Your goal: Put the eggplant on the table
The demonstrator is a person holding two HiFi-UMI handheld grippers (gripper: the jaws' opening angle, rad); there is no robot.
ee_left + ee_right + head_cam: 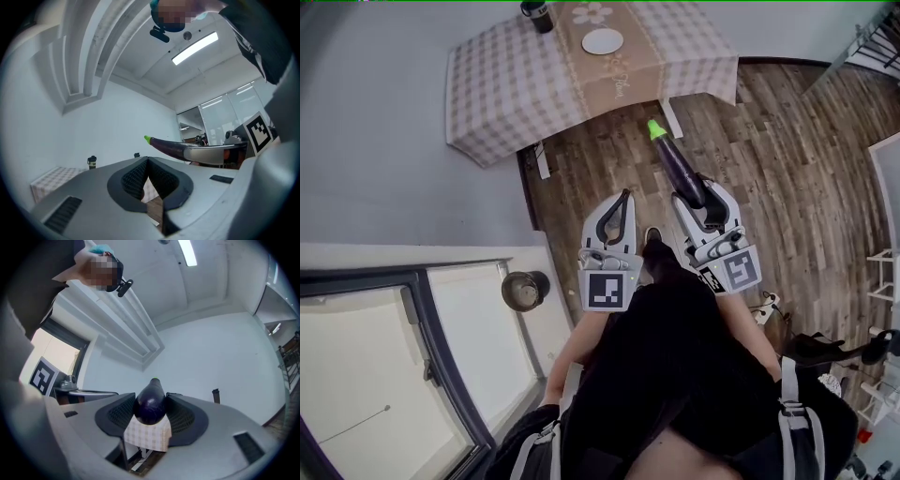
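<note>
A dark purple eggplant [678,161] with a green tip points toward the table [502,89], which wears a checkered cloth and stands across the wooden floor. My right gripper [696,190] is shut on the eggplant's thick end. In the right gripper view the eggplant [150,401] fills the space between both pads, with the table's cloth [147,439] showing below it. Beside it on the left, my left gripper [623,197] is shut with nothing in it. Its pads meet at the tips in the left gripper view [147,161], where the eggplant [165,145] shows to the right.
A white plate [602,41] and a dark bottle [538,14] stand on the table's runner. Wooden floor [769,141] lies between me and the table. A wall and a window [375,356] are at the left, a round pot [523,291] by it, white shelving [886,272] at the right.
</note>
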